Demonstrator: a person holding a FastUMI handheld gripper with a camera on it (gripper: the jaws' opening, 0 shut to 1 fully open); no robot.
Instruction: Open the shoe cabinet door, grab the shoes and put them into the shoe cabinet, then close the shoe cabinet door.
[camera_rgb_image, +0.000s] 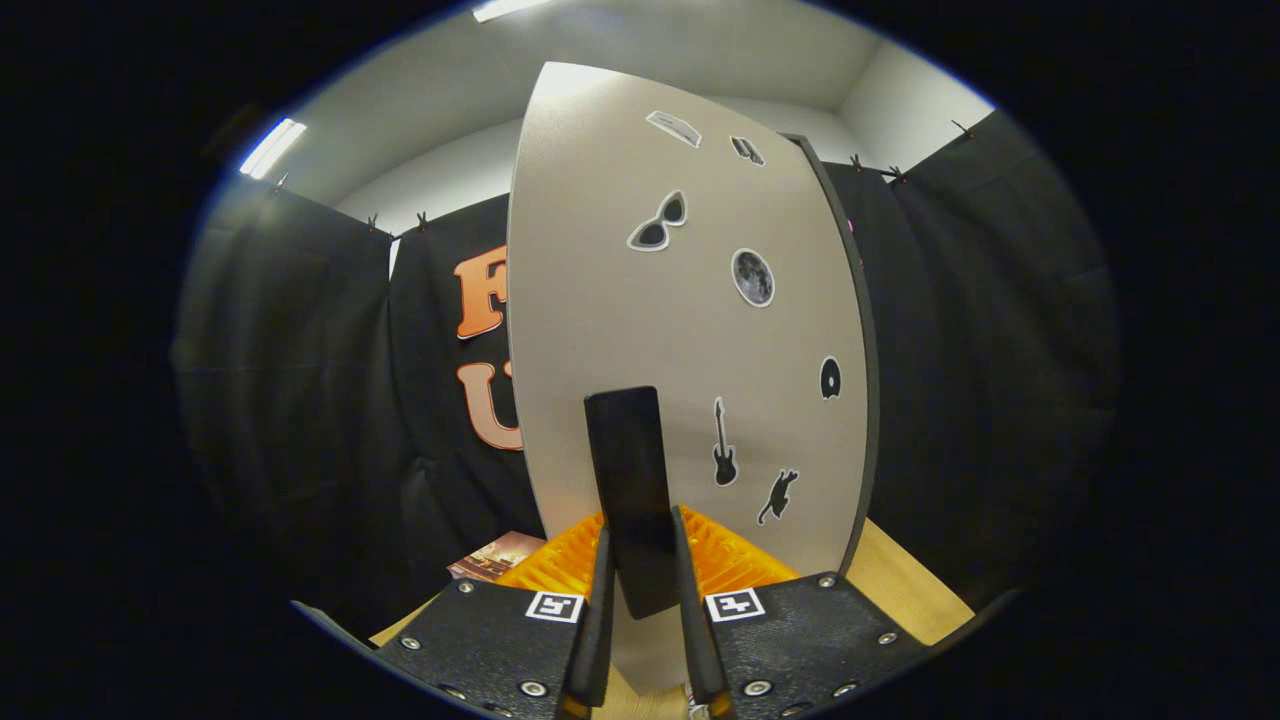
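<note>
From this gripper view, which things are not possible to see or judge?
- Cabinet inside and the shoes: hidden behind the door panel.
- Whether the door is opening or closing: one picture cannot tell.
- Orange ridged object: mostly covered by the fingers and the black handle they clamp.
- Printed item beside it: cut off, too small.

The scene is seen from a fisheye camera carried on the gripper (640, 610), aimed forward along the two fingers, whose bases are seen at the bottom of the view. The lens is held very close to the shoe cabinet door (690, 330), which is met slightly from below, so that its face rises up and leans away toward the ceiling (640, 60) (strip lights are caught there). The black handle (630, 490) is seen between the fingers, pressed from both sides. The booth's dark cloth wall (300, 380) is taken in on either side of the door, well behind it.
</note>
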